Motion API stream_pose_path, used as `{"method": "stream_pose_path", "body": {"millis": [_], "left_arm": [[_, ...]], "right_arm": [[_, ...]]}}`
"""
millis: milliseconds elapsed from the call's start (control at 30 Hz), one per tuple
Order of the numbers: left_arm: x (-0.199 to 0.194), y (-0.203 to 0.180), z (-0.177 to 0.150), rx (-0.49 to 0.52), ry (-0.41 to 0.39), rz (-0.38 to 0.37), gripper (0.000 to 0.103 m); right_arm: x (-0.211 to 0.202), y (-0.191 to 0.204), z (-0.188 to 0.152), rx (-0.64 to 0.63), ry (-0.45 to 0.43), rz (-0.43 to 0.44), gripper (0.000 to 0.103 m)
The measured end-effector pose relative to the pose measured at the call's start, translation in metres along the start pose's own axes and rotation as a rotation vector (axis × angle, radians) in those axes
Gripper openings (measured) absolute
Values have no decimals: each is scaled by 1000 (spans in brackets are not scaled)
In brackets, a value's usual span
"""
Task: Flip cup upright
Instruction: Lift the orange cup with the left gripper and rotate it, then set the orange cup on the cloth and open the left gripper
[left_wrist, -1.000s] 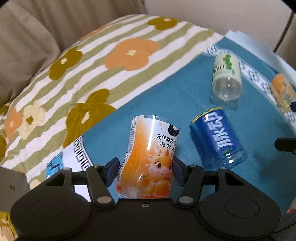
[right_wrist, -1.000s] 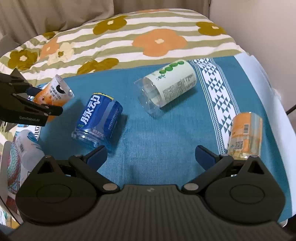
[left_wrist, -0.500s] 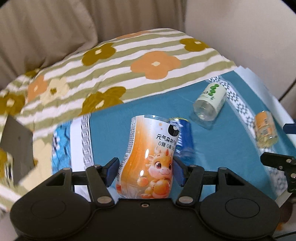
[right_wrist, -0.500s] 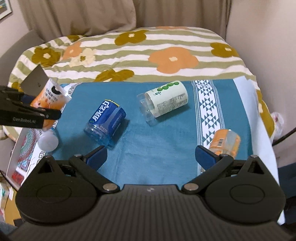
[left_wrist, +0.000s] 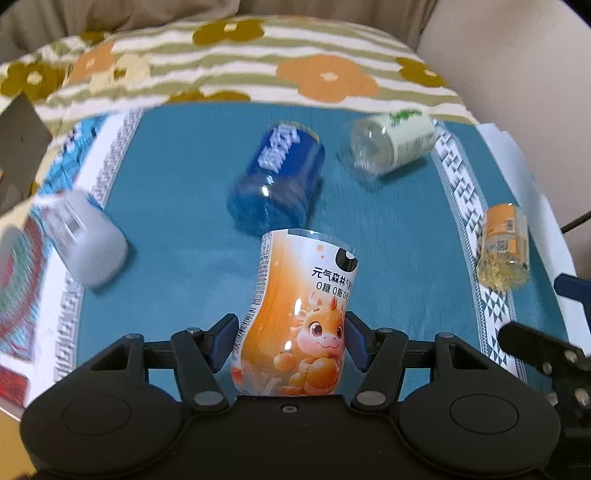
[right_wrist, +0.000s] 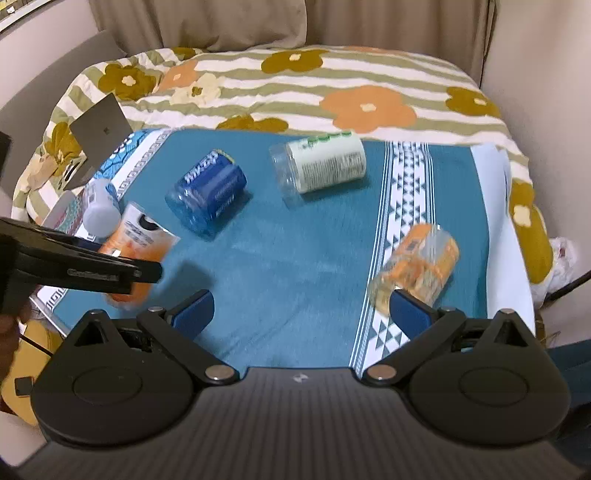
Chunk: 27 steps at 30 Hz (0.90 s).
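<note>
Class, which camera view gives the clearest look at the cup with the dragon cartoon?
The left wrist view: the dragon cup fills the centre, label readable, clamped in the left gripper. The right wrist view shows it small, blurred and partly hidden behind that gripper.

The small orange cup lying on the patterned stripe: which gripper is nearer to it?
Right. The open right gripper has one fingertip just in front of the small orange cup; the left gripper is across the cloth, shut on the dragon cup.

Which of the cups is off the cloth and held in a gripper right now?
The orange dragon-print cup, clamped in the left gripper. The blue cup, green-label cup and small orange cup all lie sideways.
</note>
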<state>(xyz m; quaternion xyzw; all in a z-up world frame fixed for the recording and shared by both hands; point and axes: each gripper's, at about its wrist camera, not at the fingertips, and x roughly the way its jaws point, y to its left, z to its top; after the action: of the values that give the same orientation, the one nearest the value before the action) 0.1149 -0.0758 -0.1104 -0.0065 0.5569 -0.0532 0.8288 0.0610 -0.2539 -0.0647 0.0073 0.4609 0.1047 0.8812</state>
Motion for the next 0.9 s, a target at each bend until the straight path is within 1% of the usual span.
{"method": "stream_pose_path", "body": {"millis": [100, 267, 400, 567, 600, 633, 667, 900], "left_arm": [[15, -6, -4, -28, 26, -10, 65], [29, -8, -3, -53, 48, -6, 66], [32, -7, -2, -56, 48, -1, 66], [32, -8, 0, -52, 54, -6, 68], [32, -9, 1, -49, 54, -7, 75], [31, -10, 1, -47, 52, -8, 80], [30, -10, 1, -44, 46, -8, 88], [22, -15, 4, -14, 21, -6, 92]], "right_arm": [[6, -6, -9, 24, 13, 23, 103], [13, -11, -19, 58, 34, 17, 103], [16, -14, -24, 88, 46, 14, 103], [18, -15, -25, 96, 52, 13, 103], [18, -15, -25, 100, 51, 12, 103], [17, -15, -25, 102, 48, 10, 103], [17, -15, -25, 105, 45, 9, 103], [13, -13, -22, 113, 35, 0, 103]]}}
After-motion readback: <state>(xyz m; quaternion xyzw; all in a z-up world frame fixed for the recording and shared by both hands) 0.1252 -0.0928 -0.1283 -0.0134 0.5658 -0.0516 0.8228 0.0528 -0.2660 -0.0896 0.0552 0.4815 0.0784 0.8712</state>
